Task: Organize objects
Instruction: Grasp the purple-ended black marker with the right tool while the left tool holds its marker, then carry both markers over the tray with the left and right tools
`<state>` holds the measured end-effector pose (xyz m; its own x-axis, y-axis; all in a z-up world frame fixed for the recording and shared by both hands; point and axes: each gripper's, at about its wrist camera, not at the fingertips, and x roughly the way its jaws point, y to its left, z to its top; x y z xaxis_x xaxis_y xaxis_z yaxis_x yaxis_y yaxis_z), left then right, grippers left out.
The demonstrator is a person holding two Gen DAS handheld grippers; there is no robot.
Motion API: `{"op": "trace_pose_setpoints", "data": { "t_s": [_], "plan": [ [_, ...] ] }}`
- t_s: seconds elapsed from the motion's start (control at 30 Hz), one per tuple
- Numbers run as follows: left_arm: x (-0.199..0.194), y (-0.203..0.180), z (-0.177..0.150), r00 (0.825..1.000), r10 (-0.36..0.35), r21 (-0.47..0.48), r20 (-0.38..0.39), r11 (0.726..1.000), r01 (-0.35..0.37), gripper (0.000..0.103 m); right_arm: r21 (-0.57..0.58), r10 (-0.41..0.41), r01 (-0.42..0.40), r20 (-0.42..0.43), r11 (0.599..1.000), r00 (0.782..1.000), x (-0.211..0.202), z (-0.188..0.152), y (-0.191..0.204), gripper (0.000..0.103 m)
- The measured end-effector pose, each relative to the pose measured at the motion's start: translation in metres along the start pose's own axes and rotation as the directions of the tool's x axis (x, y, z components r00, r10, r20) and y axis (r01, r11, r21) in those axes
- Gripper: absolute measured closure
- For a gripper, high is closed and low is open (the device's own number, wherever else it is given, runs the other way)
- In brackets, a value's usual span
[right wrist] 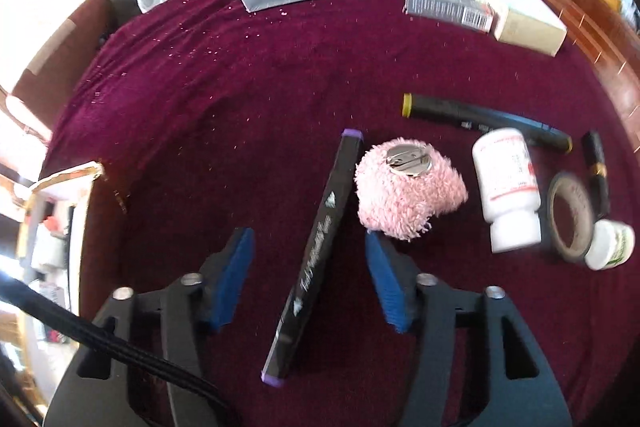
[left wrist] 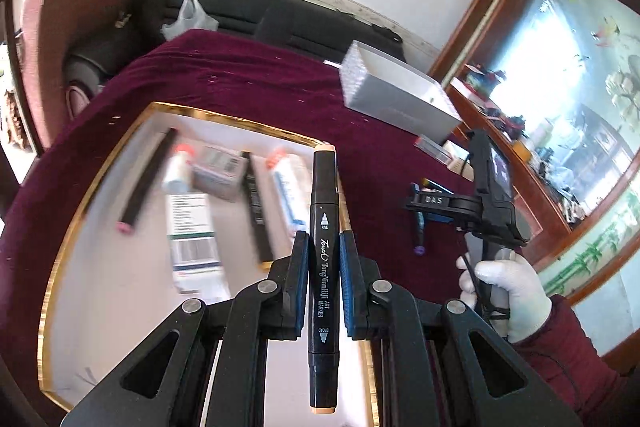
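Two markers: peach-capped marker (left wrist: 323, 259) clamped in left jaws; purple-capped marker (right wrist: 316, 255) on cloth between parted right jaws, untouched.

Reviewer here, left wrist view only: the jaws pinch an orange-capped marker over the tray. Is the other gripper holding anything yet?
Observer: No. The right gripper is open astride a purple-capped marker lying on the red cloth; the pads are clear of it.
Reviewer: What's beside that marker?
Observer: A fluffy pink ball, close on its right.
Reviewer: Any other loose items?
Observer: Yes: a white bottle, a roll of tape and a small white jar further right.
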<state>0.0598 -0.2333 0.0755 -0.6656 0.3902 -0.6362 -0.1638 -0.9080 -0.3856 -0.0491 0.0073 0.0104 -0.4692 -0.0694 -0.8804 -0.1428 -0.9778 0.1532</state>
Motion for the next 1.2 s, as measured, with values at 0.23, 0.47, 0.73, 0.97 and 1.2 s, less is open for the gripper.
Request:
{"op": "trace_pose_setpoints", "data": {
  "t_s": [0.23, 0.47, 0.73, 0.97, 1.2],
  "plan": [
    [-0.023, 0.049, 0.001, 0.996, 0.081, -0.086, 0.040, 0.993, -0.077, 0.091, -0.051, -0.066, 0.068, 0.035, 0.996, 0.997, 0.000, -0.007, 0.008, 0.091],
    [-0.041, 0.075, -0.002, 0.987, 0.140, -0.134, 0.077, 0.983, -0.129, 0.091, 0.027, 0.065, -0.066, 0.025, 0.997, 0.998, -0.017, -0.016, -0.011, 0.091],
    [-0.055, 0.088, -0.008, 0.983, 0.164, -0.153, 0.086, 0.977, -0.150, 0.091, 0.093, 0.244, -0.246, 0.034, 0.965, 0.969, -0.042, -0.033, -0.022, 0.091],
    [-0.058, 0.084, -0.014, 0.983, 0.167, -0.139, 0.074, 0.978, -0.155, 0.091, 0.080, 0.387, -0.391, 0.060, 0.917, 0.920, -0.077, -0.048, -0.009, 0.090],
    [-0.058, 0.084, -0.017, 0.984, 0.169, -0.119, 0.058, 0.980, -0.161, 0.091, 0.022, 0.519, -0.520, 0.028, 0.854, 0.854, -0.097, -0.060, 0.030, 0.090]
  ]
}}
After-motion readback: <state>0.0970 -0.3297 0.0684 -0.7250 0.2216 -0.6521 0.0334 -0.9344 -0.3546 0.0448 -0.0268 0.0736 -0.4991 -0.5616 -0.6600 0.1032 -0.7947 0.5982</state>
